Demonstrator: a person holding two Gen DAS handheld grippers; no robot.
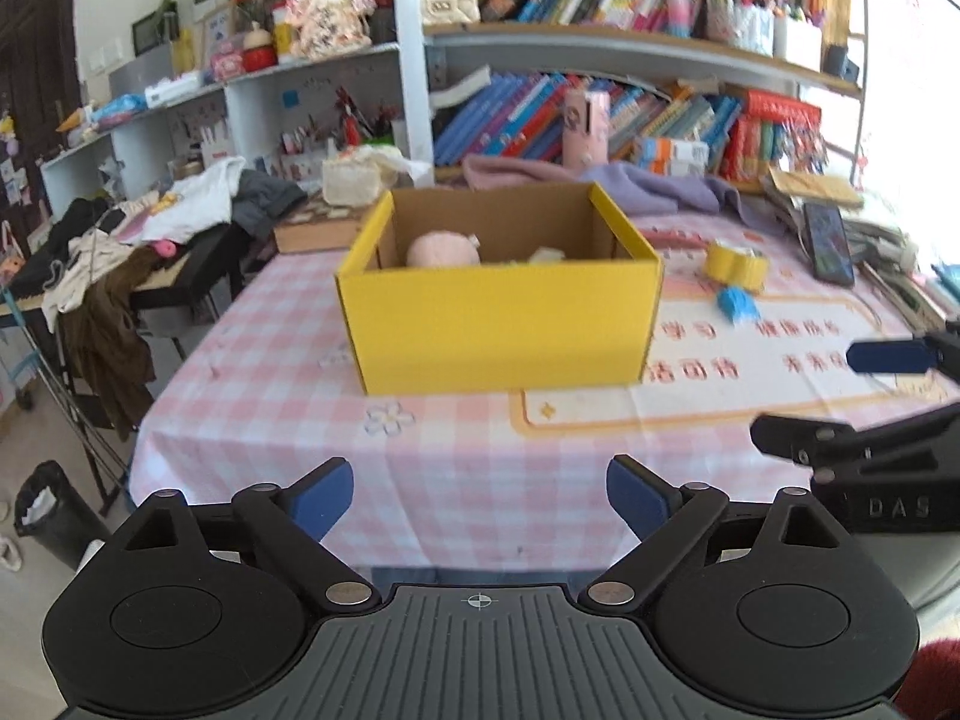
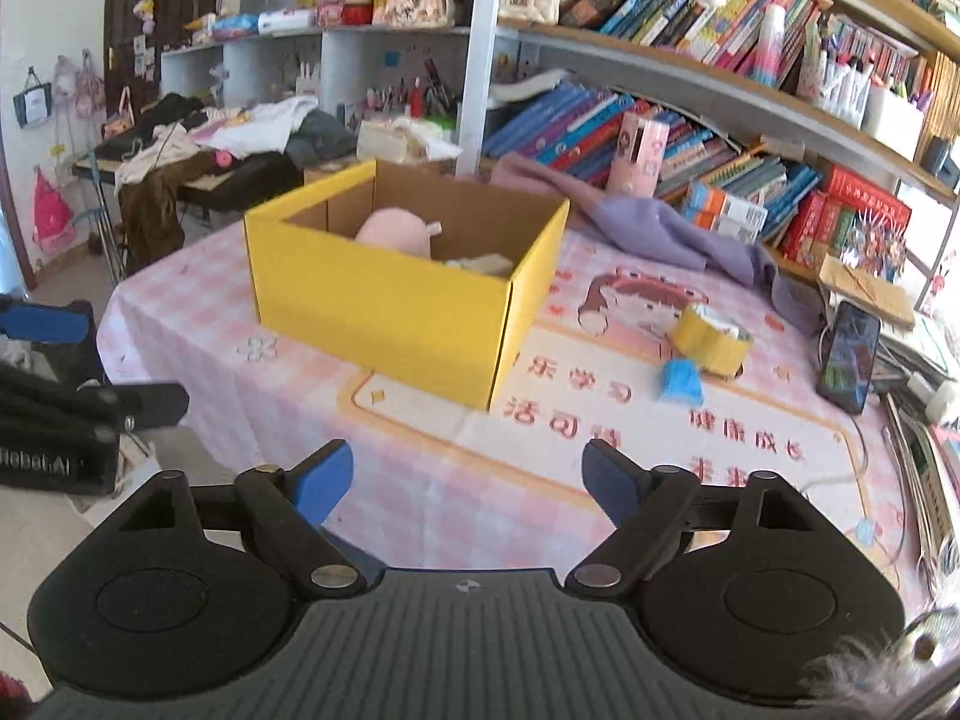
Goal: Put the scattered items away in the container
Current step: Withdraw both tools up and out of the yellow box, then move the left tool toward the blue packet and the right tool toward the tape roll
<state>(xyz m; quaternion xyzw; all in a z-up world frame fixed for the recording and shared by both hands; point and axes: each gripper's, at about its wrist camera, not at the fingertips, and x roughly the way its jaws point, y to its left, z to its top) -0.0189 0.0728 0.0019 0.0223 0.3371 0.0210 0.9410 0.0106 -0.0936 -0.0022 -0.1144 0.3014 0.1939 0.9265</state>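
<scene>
A yellow cardboard box (image 1: pixel 504 312) (image 2: pixel 384 306) stands on the pink checked tablecloth (image 1: pixel 456 468) (image 2: pixel 432 480). Inside it lie a pink plush (image 1: pixel 441 249) (image 2: pixel 396 228) and a pale item (image 2: pixel 483 264). To the box's right sit a yellow tape roll (image 1: pixel 737 264) (image 2: pixel 711 339) and a small blue packet (image 1: pixel 737 303) (image 2: pixel 681 383). My left gripper (image 1: pixel 480 495) hangs open over the table's near edge, nothing between its blue pads. My right gripper (image 2: pixel 467 483) is open too and holds nothing. Each gripper shows at the edge of the other's view.
A purple cloth (image 2: pixel 648 228) lies behind the box. A phone (image 2: pixel 849 354) and stacked papers (image 1: pixel 870 234) sit at the table's right edge. Bookshelves (image 2: pixel 690 60) line the back. A side table piled with clothes (image 1: pixel 150 228) and a black bin (image 1: pixel 51 510) stand left.
</scene>
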